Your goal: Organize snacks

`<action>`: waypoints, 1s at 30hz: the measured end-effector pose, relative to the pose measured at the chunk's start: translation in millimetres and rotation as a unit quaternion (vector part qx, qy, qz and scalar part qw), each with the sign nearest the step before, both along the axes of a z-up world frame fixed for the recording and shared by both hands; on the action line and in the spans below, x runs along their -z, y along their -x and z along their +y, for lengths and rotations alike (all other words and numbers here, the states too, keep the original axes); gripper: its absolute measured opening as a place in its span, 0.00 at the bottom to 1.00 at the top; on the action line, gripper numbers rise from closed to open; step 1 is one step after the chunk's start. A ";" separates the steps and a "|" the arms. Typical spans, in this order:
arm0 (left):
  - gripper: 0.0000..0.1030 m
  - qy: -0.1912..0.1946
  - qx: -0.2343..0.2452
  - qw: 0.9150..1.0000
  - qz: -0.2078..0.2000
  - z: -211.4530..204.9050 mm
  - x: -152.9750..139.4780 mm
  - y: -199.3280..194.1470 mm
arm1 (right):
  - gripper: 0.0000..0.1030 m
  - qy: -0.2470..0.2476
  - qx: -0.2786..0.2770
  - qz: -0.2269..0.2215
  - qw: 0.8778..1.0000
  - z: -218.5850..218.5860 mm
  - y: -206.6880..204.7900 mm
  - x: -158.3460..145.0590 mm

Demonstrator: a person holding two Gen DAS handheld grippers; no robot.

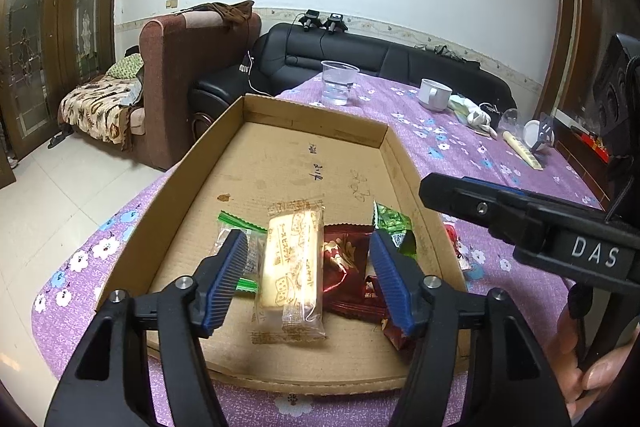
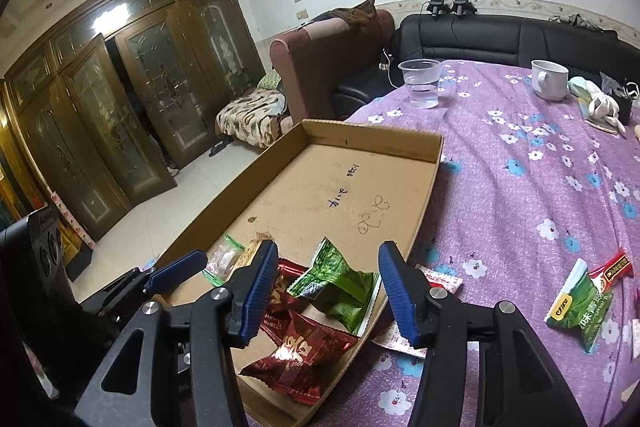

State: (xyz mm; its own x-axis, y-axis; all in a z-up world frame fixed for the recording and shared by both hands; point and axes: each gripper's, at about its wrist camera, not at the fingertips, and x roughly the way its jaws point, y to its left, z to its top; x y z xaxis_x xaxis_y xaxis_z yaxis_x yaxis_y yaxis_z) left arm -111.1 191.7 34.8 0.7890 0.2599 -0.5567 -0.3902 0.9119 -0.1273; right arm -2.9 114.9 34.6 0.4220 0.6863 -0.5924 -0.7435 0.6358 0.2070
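My left tool (image 1: 308,281) stands apart over the biscuit pack (image 1: 292,267) lying in the cardboard tray (image 1: 312,131), lower centre; my right tool (image 2: 328,291) gapes over the green packet (image 2: 340,283), gripping nothing. Both look just dropped off. Next I'd fetch the green snack (image 2: 580,307) at lower right on the table (image 2: 520,167).

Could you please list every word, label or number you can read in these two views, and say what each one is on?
"DAS": white letters on the right gripper.
Handwriting on the cardboard tray floor: scrawled, not readable.
Print on the cream biscuit pack, the dark red packets and the green packet on the tablecloth: too small or blurred.
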 end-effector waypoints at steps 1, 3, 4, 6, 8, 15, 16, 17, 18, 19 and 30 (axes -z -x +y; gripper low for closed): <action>0.61 0.000 0.000 1.000 -0.001 -0.3 0.0 0.1 | 0.54 -0.002 0.001 0.000 1.000 -1.0 -0.5 -0.7; 0.61 0.000 -0.001 1.000 -0.003 -0.6 -0.1 0.5 | 0.56 -0.003 0.004 -0.002 1.000 -2.7 -0.9 -1.0; 0.61 0.000 0.000 1.000 -0.002 -0.6 0.0 0.5 | 0.57 -0.004 0.005 -0.003 1.000 -3.0 -1.0 -1.6; 0.61 -0.001 0.000 1.000 -0.002 -0.2 -0.1 0.6 | 0.57 -0.003 0.005 -0.004 1.000 -3.4 -0.2 -2.0; 0.61 -0.001 0.000 1.000 -0.003 -0.7 0.0 0.6 | 0.59 -0.004 0.007 -0.006 1.000 -3.9 -0.4 -2.1; 0.61 0.001 -0.002 1.000 -0.003 -0.7 -0.7 0.5 | 0.61 -0.011 0.011 0.000 1.000 -7.5 -3.7 -2.7; 0.61 0.002 -0.003 1.000 -0.004 -0.5 -1.5 0.2 | 0.61 -0.011 0.011 0.001 1.000 -7.9 -4.0 -2.7; 0.61 0.002 -0.004 1.000 -0.004 -0.1 -1.9 0.1 | 0.61 -0.012 0.012 0.002 1.000 -8.1 -4.4 -2.7; 0.61 0.002 -0.005 1.000 -0.005 -0.3 -2.7 -0.1 | 0.61 -0.014 0.012 0.004 1.000 -8.6 -4.7 -2.7; 0.61 0.002 -0.006 1.000 -0.007 -0.5 -3.4 0.3 | 0.61 -0.016 0.011 0.007 1.000 -9.3 -5.6 -2.6; 0.61 0.000 -0.006 1.000 -0.013 -1.9 -4.5 0.7 | 0.61 -0.015 0.017 0.009 1.000 -10.8 -8.0 -1.9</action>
